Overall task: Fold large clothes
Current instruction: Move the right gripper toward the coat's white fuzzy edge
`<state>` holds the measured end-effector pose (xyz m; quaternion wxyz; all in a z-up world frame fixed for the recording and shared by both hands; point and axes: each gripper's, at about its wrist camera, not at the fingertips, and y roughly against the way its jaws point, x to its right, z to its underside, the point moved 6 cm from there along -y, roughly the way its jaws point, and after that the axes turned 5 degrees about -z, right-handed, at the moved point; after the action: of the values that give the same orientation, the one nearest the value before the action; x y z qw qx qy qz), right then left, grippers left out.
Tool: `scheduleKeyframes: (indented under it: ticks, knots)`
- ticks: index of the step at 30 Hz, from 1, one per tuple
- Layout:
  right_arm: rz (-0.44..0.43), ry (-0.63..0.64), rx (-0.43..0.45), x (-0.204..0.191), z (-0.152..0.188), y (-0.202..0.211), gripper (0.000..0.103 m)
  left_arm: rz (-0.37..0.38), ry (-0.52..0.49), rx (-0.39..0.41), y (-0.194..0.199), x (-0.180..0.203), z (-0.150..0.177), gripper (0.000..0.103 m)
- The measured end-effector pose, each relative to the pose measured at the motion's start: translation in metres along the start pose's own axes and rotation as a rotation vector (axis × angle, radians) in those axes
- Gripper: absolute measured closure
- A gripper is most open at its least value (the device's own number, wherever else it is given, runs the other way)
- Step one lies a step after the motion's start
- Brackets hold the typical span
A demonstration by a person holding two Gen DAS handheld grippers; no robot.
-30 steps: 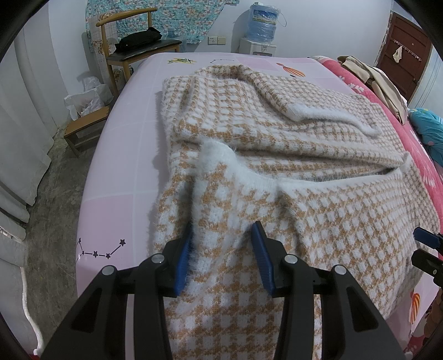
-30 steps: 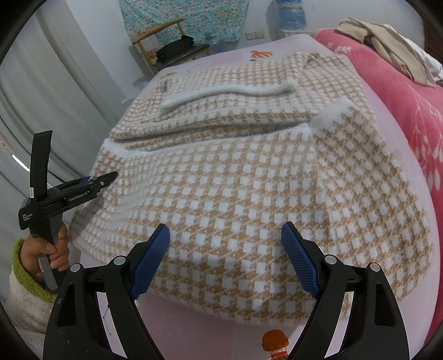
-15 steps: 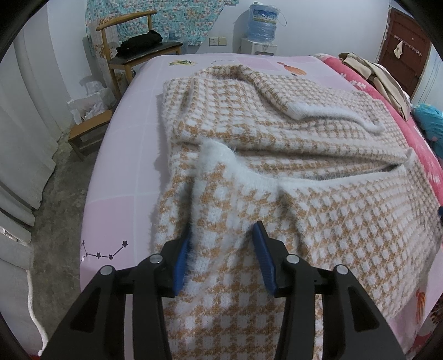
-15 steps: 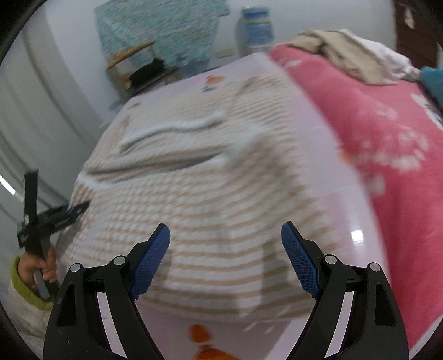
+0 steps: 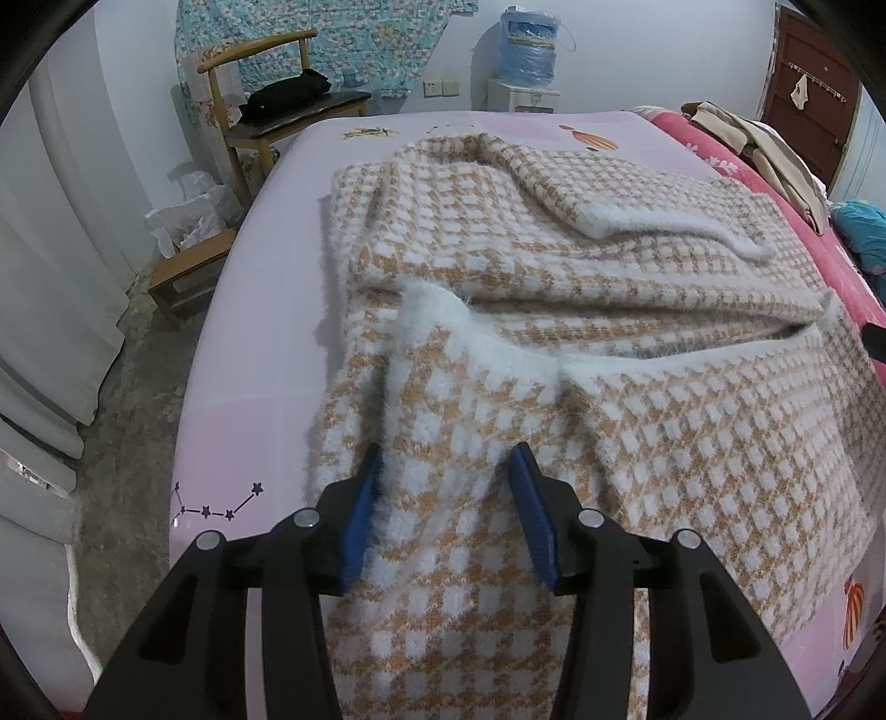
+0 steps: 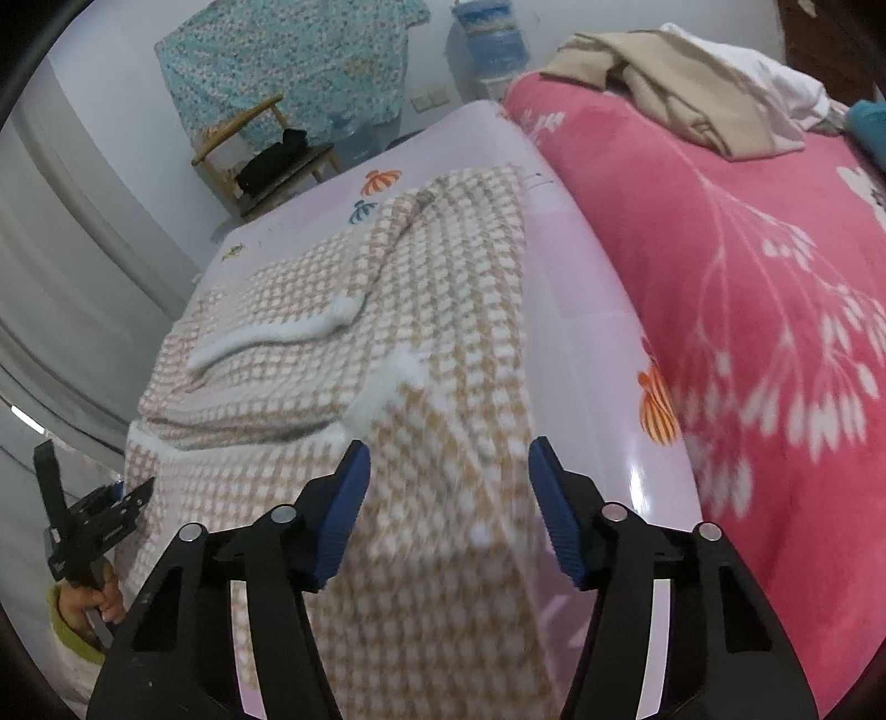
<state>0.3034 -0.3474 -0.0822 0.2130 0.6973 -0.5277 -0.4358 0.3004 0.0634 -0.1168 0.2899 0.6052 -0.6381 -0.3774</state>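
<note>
we see the houndstooth sweater (image 5: 554,310) lying w/ its near hem folded up over the body, spread on the pink bed sheet (image 5: 266,310), a sleeve w/ fluffy white cuff (image 5: 664,221) laid across the far part. our left tool (image 5: 448,509) sits at the near left edge of the sweater, blue pads (image 5: 360,515) part-way apart w/ a fold of knit bunched between them; fabric touches both pads, but we can't tell if it's really pinched. our right tool (image 6: 448,498) hovers at the near right corner of the sweater (image 6: 387,343), jaws spread wide, fabric blurred below and between them, nothing clamped. in the right view the left tool (image 6: 111,498) shows far left at the sweater's edge, held by a hand (image 6: 91,601) in a green cuff. right of the sheet lies a pink floral blanket (image 6: 747,277) w/ beige clothes (image 6: 681,77) piled at the far end. a wooden chair (image 5: 266,116) and a water jug (image 5: 526,44) stand beyond the bed.
</note>
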Motion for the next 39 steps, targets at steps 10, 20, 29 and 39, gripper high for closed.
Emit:
scheduleKeyframes:
  ticks: [10,20,29,39]
  knots:
    - [0.030,0.035,-0.088,-0.001,0.022,-0.004,0.057,-0.004,-0.003,-0.002,0.000,0.001,0.000,0.057]
    - [0.007,0.038,-0.101,-0.001,0.015,0.000,0.078,-0.006,-0.002,-0.002,0.000,0.001,0.000,0.057]
    - [-0.004,0.031,-0.122,-0.001,0.007,-0.009,0.081,-0.008,-0.003,-0.003,-0.001,0.002,-0.001,0.057]
    - [0.026,0.054,-0.142,-0.005,0.008,-0.015,0.081,-0.009,-0.001,-0.003,-0.001,0.003,-0.001,0.057]
